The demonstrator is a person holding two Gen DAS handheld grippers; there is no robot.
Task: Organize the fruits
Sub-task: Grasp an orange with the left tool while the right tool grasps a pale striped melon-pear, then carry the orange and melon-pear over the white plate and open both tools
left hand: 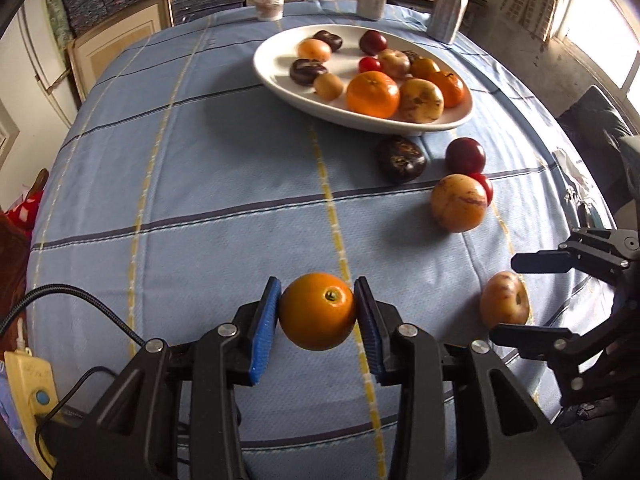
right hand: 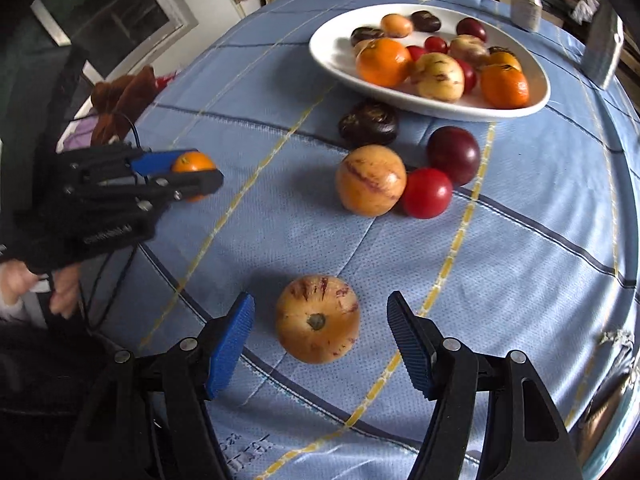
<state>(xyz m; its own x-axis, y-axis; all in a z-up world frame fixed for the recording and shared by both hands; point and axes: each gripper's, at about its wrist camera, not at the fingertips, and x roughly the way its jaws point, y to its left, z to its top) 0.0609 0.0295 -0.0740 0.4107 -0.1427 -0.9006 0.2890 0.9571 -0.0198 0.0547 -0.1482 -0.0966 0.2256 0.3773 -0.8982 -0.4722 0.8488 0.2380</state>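
Observation:
My left gripper (left hand: 318, 283) is shut on a small orange fruit (left hand: 316, 312), lifted just above the blue checked tablecloth; the right wrist view has that gripper (right hand: 200, 170) at the left. My right gripper (right hand: 320, 299) stands open around a yellow purple-streaked fruit (right hand: 318, 320) on the cloth, with gaps on both sides of it. The white oval plate (left hand: 276, 80) further back holds several fruits. Between it and the grippers lie a dark purple fruit (left hand: 400, 159), a dark red plum (left hand: 465, 155), another streaked yellow fruit (left hand: 458, 203) and a red tomato (left hand: 485, 187).
Along the table's far edge stand a paper cup (left hand: 269, 1), a metal can (left hand: 372, 1) and a metal bottle (left hand: 448, 4). A yellow power strip (left hand: 28, 384) and a black cable lie at the near left. A person's hand (right hand: 64, 292) holds the left gripper.

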